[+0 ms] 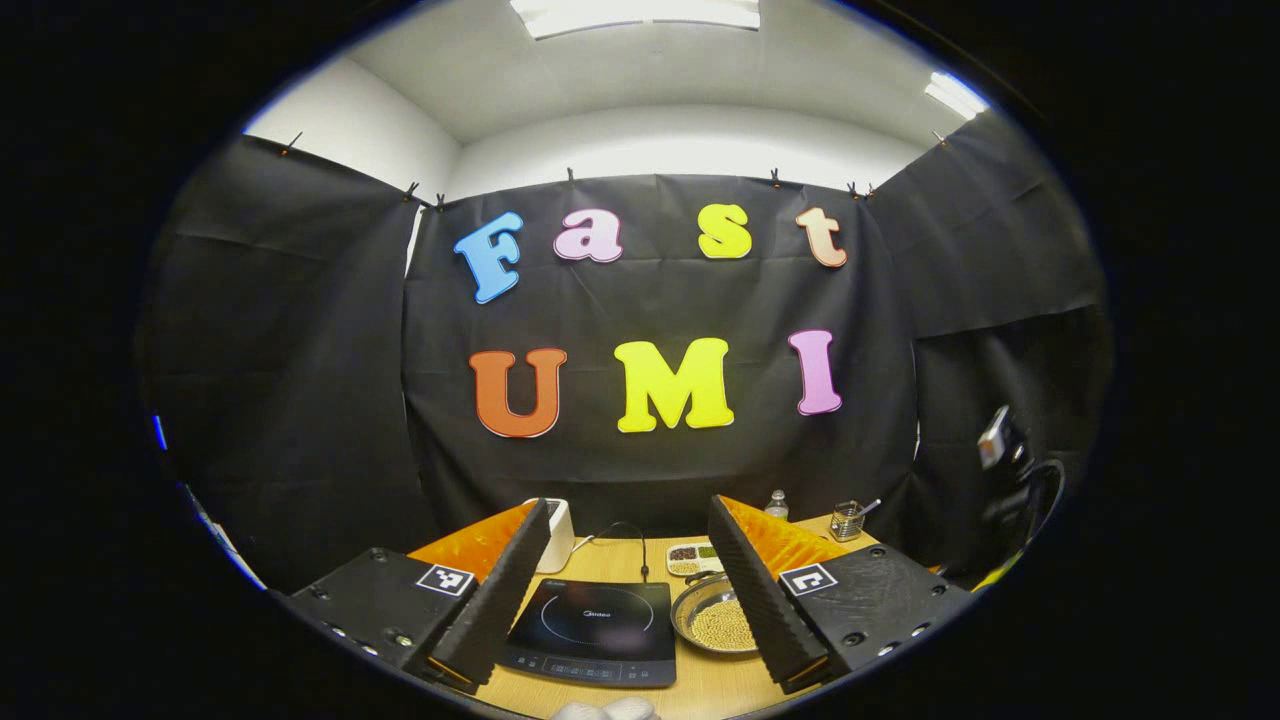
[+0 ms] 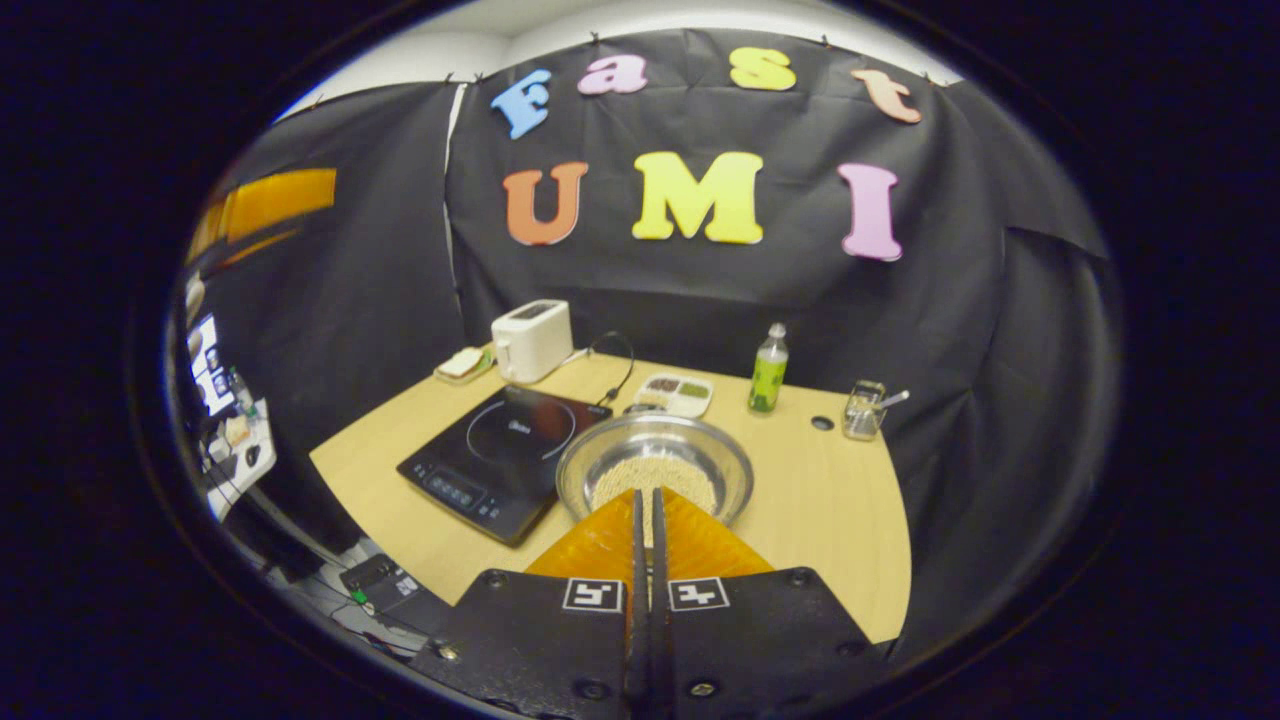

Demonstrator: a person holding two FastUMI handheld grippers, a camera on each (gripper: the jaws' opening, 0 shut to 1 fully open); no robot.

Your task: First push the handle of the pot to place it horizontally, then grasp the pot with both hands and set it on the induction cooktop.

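Table (image 2: 830,500): pot (image 2: 654,470) just ahead of closed R tool (image 2: 645,500), beside cooktop (image 2: 500,450); L tool (image 1: 628,570) wide.

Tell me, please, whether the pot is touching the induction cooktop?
Cannot tell. In the right gripper view the pot's rim overlaps the induction cooktop's edge; the left gripper view shows no plain gap either.

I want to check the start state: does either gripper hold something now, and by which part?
Nothing is held. The left gripper is open above the table; the right gripper is shut on nothing, near the pot.
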